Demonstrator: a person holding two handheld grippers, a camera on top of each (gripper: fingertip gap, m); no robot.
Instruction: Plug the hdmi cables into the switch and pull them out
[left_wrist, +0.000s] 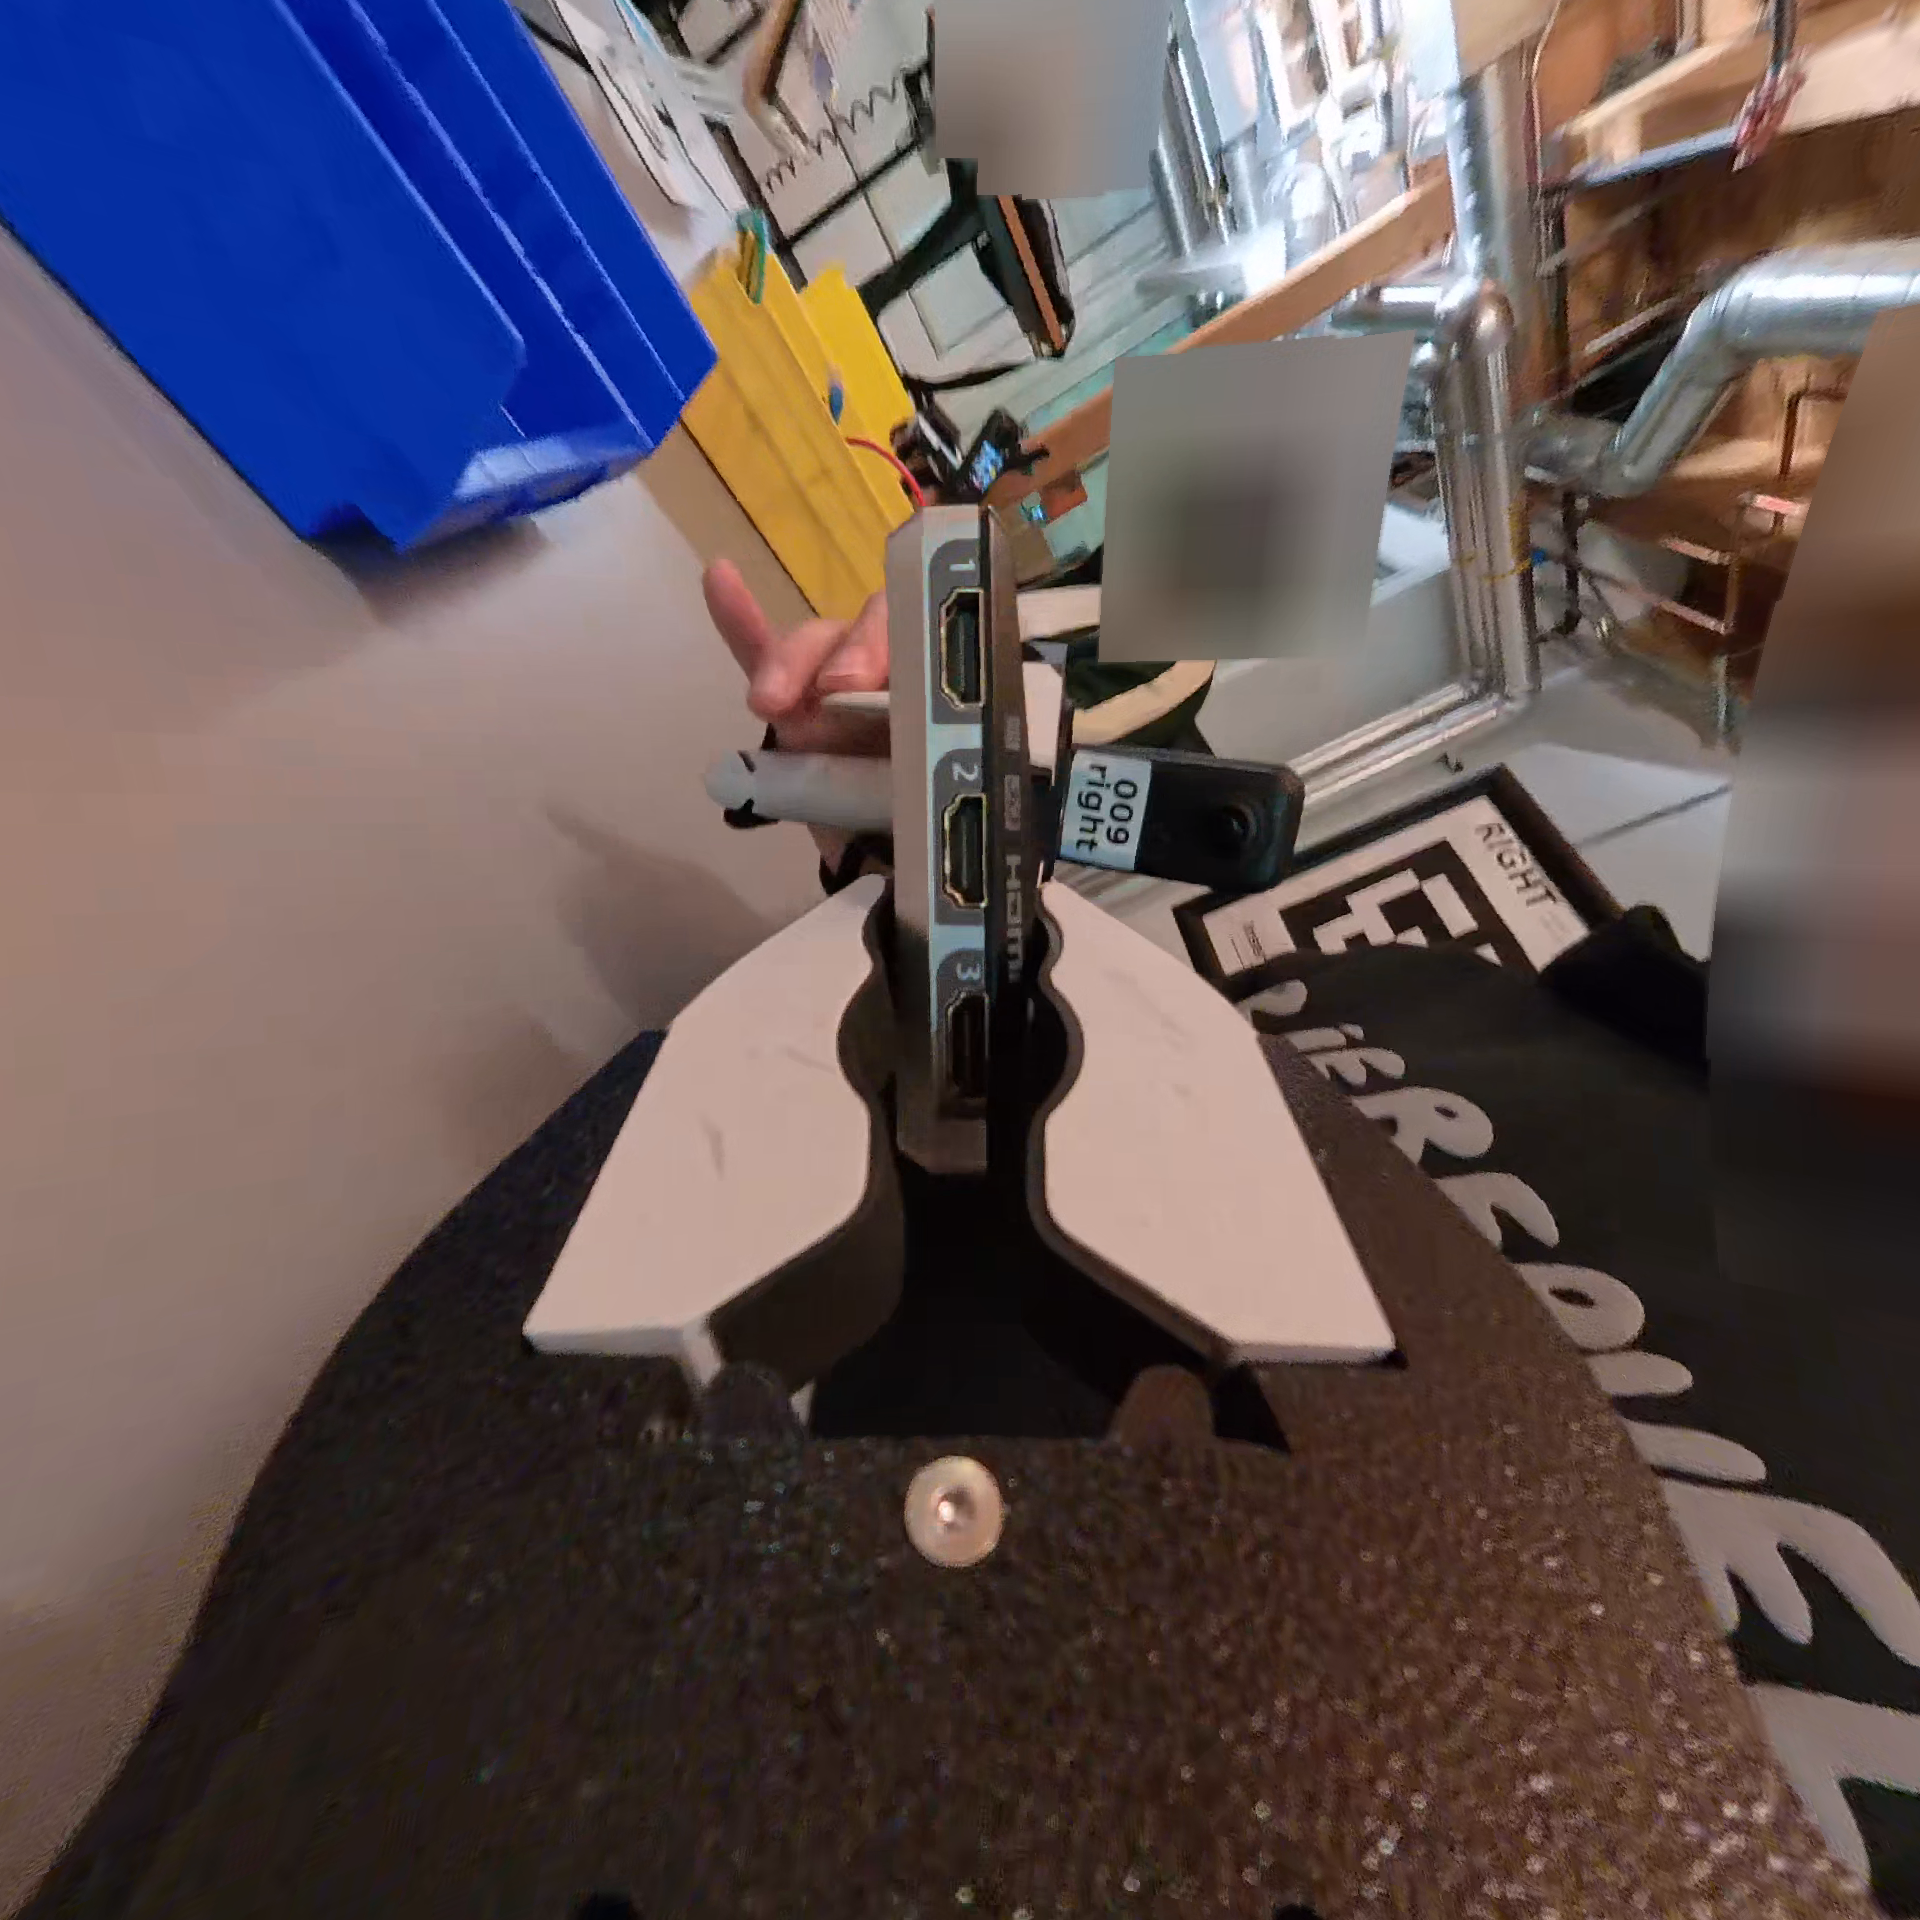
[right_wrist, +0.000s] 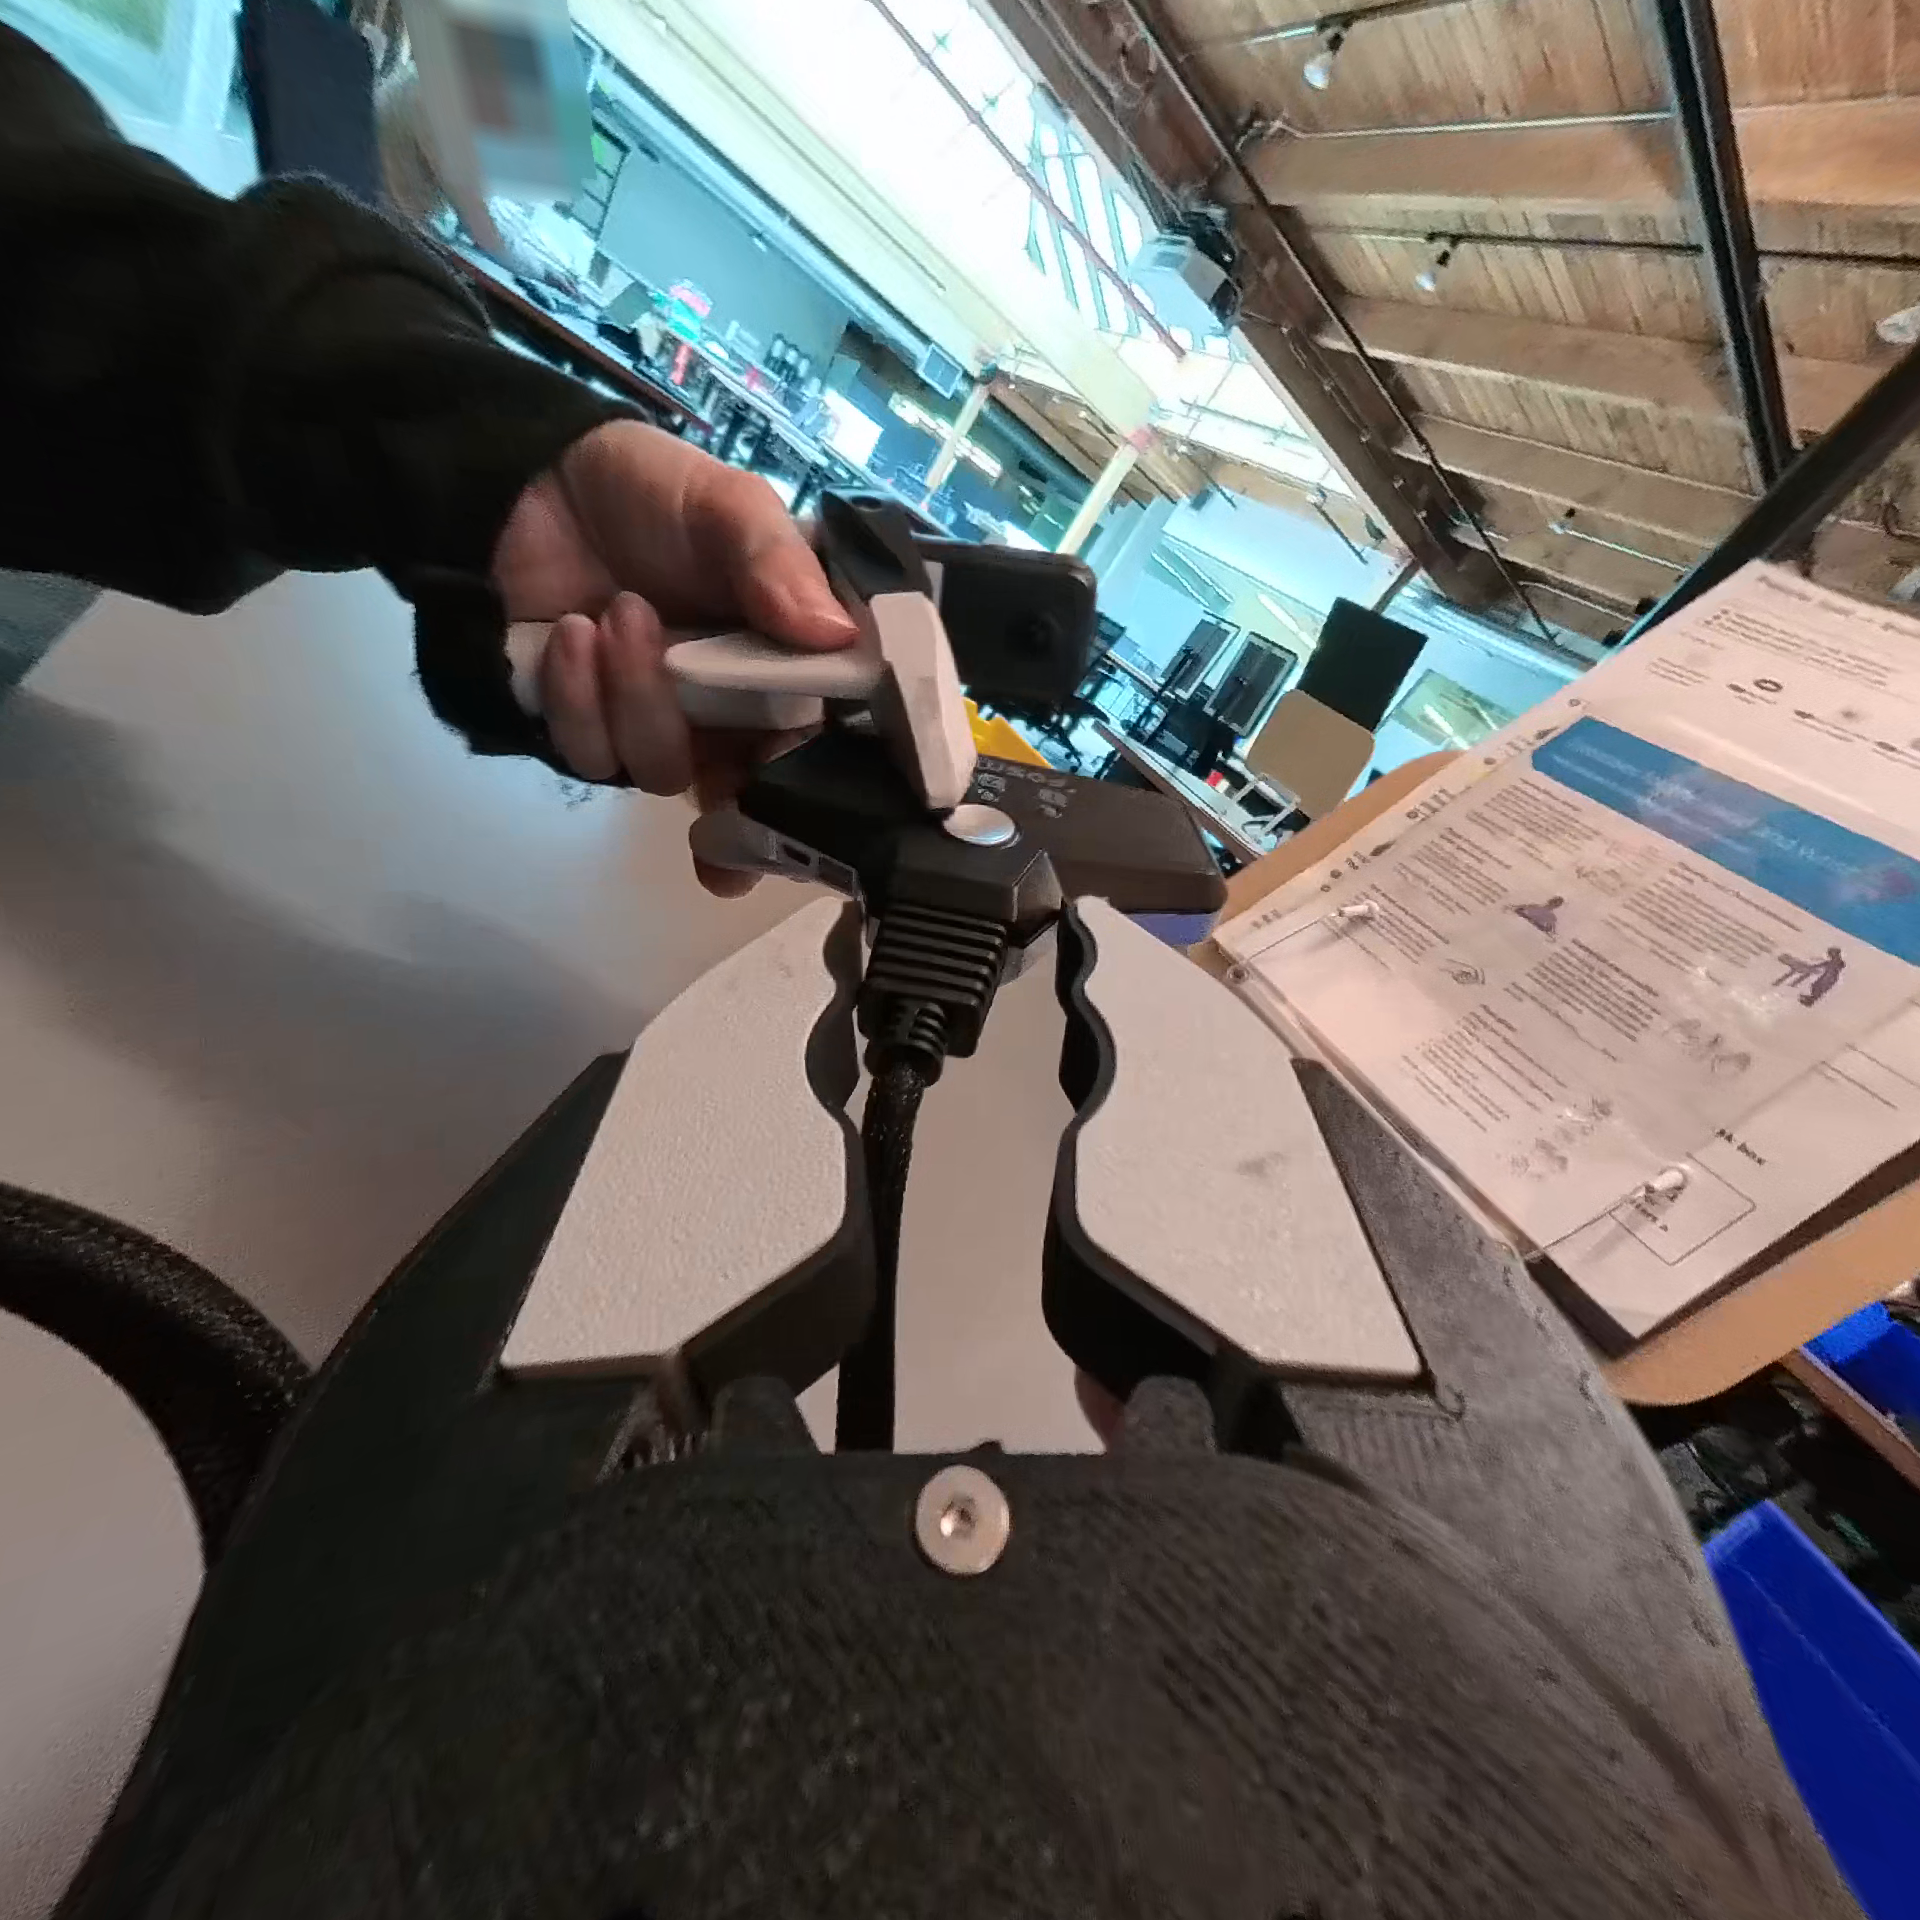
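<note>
My left gripper (left_wrist: 961, 904) is shut on the HDMI switch (left_wrist: 961, 644) and holds it upright and edge-on above the table. Three numbered ports on the near edge are empty. In the right wrist view the switch (right_wrist: 1122, 852) is a flat black box with a round silver button, clamped by the left gripper's white finger (right_wrist: 920, 696). My right gripper (right_wrist: 956, 914) is closed around the black plug (right_wrist: 956, 883) of a braided HDMI cable (right_wrist: 883, 1195). The plug's front end sits against the switch's far edge. The joint itself is hidden.
Blue bins (left_wrist: 312, 260) and a yellow bin (left_wrist: 790, 395) stand on the pale table (right_wrist: 260, 883). A clipboard with printed sheets (right_wrist: 1558, 987) lies to the right, another blue bin (right_wrist: 1849, 1662) below it. The cable loops at the left (right_wrist: 125, 1278). A person's dark sleeve (right_wrist: 208, 364) reaches in.
</note>
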